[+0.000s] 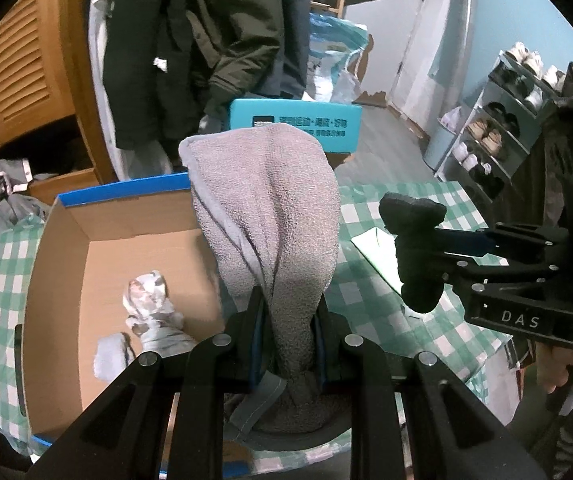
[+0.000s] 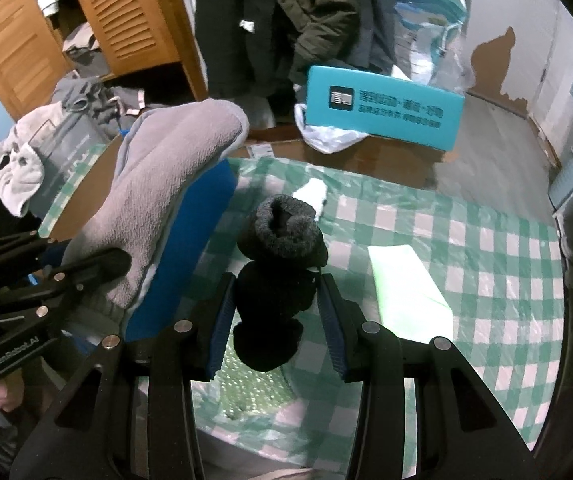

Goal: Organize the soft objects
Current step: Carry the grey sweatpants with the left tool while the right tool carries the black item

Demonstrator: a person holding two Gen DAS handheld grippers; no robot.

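Standing long axis toward twelve o'clock, grey towel (image 1: 266, 216), fuzzy and folded, pinched in left gripper (image 1: 286, 316) beside cardboard box (image 1: 62, 248). At three o'clock, hanging over checked tablecloth (image 2: 466, 248), black rolled sock (image 2: 276, 276), clamped by right gripper (image 2: 276, 320).

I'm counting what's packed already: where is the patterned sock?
In the left wrist view, the patterned sock lies on the cardboard box floor, left of the hanging grey towel, beside a white bundle.
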